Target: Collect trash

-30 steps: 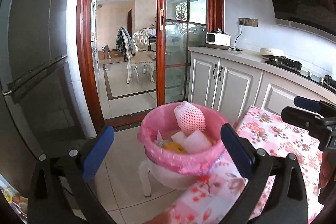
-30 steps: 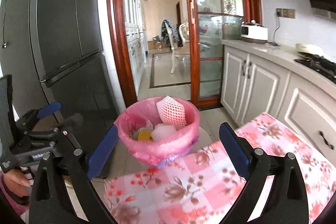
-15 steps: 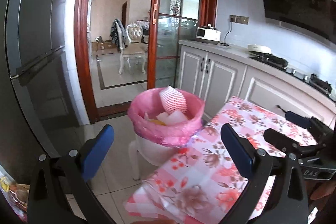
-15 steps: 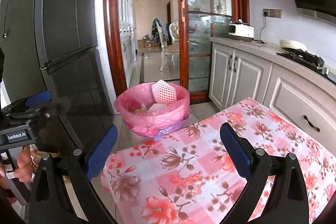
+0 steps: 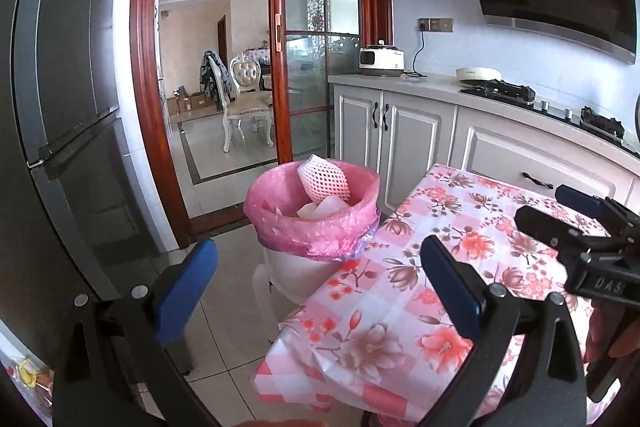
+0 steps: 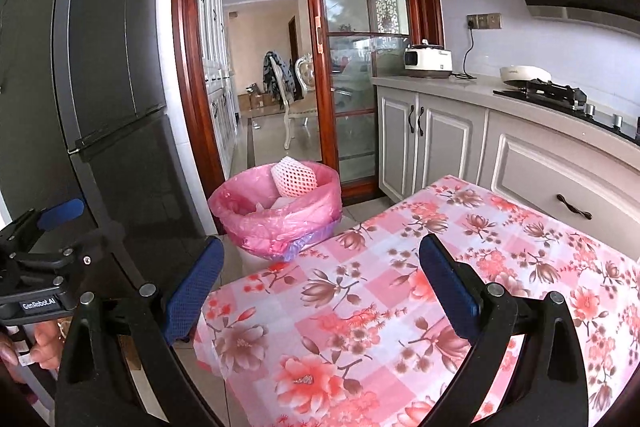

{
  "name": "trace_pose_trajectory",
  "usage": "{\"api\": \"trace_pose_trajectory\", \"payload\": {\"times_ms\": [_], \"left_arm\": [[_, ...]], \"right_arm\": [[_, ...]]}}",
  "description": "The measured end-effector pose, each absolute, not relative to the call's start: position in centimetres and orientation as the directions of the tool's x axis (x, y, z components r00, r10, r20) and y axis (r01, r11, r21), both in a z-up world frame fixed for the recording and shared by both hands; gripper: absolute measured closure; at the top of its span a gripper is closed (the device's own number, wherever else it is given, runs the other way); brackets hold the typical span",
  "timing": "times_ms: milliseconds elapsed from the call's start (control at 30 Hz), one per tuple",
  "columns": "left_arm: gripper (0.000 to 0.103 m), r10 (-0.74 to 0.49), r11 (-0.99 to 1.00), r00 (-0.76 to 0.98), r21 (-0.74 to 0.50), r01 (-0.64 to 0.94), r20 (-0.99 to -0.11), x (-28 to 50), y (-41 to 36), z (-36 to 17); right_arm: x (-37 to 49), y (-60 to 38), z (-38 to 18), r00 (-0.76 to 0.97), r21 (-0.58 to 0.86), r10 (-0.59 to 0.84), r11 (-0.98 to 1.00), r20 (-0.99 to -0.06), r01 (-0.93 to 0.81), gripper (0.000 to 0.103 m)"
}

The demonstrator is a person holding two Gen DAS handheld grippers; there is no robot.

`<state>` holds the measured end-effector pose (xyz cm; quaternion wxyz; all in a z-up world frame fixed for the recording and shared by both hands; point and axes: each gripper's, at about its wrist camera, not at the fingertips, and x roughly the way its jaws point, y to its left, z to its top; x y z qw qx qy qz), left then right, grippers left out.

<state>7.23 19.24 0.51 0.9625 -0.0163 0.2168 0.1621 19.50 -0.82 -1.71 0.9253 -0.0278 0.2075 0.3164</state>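
Kitchen floor off the table's far corner is carrying the pink-lined trash bin point(image 5: 316, 223), which is holding a foam fruit net point(image 5: 324, 181) and scraps. Both the left gripper point(image 5: 316, 291) and right gripper point(image 6: 320, 287) are hovering spread and empty over the bare floral tablecloth point(image 6: 400, 287), suggesting collecting is nearly finished.

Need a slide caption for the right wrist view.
Open right gripper over floral tablecloth, facing pink-lined trash bin topped by white foam fruit net.

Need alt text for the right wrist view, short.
An open, empty right tool hovers over a pink floral tablecloth. Beyond the table edge stands a pink-lined trash bin holding a foam fruit net; the left tool is at far left.
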Motion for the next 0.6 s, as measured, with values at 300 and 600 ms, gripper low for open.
{"api": "trace_pose_trajectory", "payload": {"times_ms": [300,600], "left_arm": [[0.005,0.281,0.956,0.874,0.036,-0.291,-0.397,6.1,18.8,1.2],[0.005,0.283,0.954,0.883,0.014,-0.300,-0.374,5.1,19.0,2.6]], "right_arm": [[17.8,-1.4,0.6,0.738,0.047,0.577,0.798,-0.350,-0.601,0.010],[16.9,-1.3,0.9,0.744,0.020,0.572,0.797,-0.346,-0.604,0.010]]}}
